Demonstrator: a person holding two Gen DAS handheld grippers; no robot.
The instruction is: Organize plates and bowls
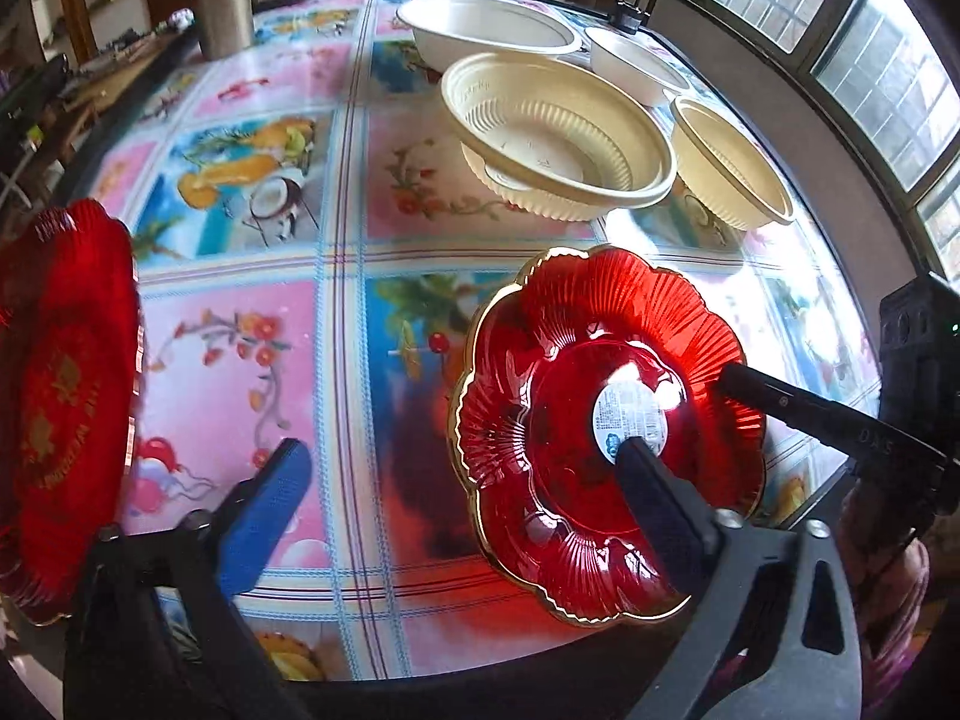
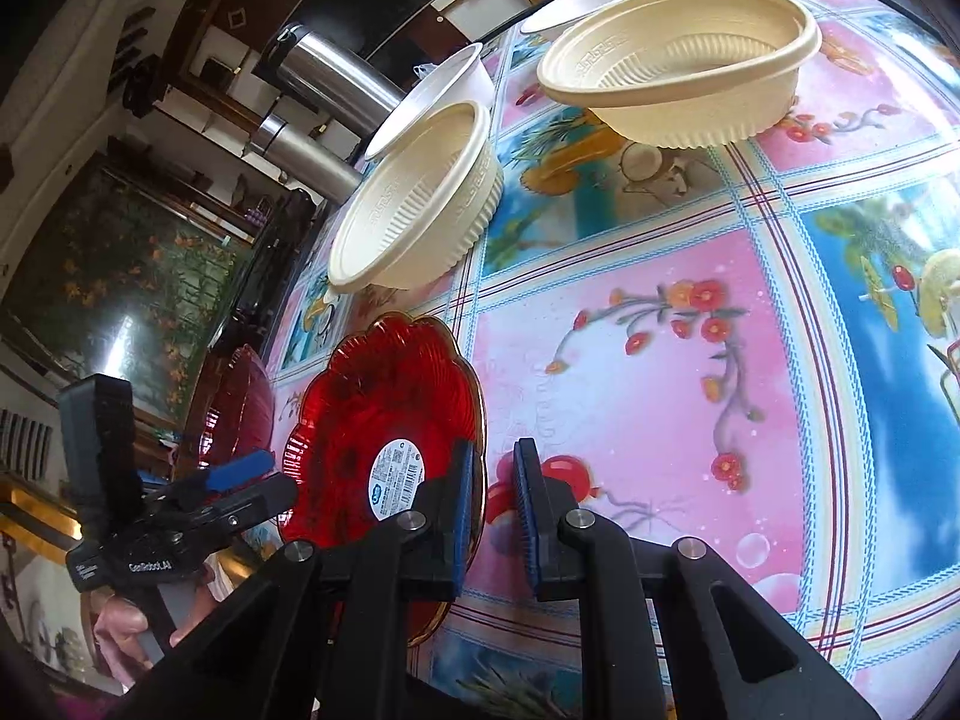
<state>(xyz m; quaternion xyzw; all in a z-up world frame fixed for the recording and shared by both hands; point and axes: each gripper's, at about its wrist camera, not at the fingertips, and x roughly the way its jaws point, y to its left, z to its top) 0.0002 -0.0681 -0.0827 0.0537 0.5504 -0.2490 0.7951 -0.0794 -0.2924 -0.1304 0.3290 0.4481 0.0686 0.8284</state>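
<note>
A red flower-shaped plate (image 1: 606, 420) is seen tilted above the surface (image 1: 336, 216), its rim between the parted fingers of the right claw (image 2: 491, 501); whether it is clamped cannot be told. The left claw (image 1: 462, 468) is spread wide open beside it. Cream bowls (image 1: 558, 138) are set further back, and another red plate (image 1: 66, 384) is seen at the left edge.

two red plates (image 1: 606, 420), four bowls (image 1: 558, 138)

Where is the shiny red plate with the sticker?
In the left wrist view, the red plate sits at the table's near right edge, in front of the cream bowls, with the right tongs around its rim.
</note>
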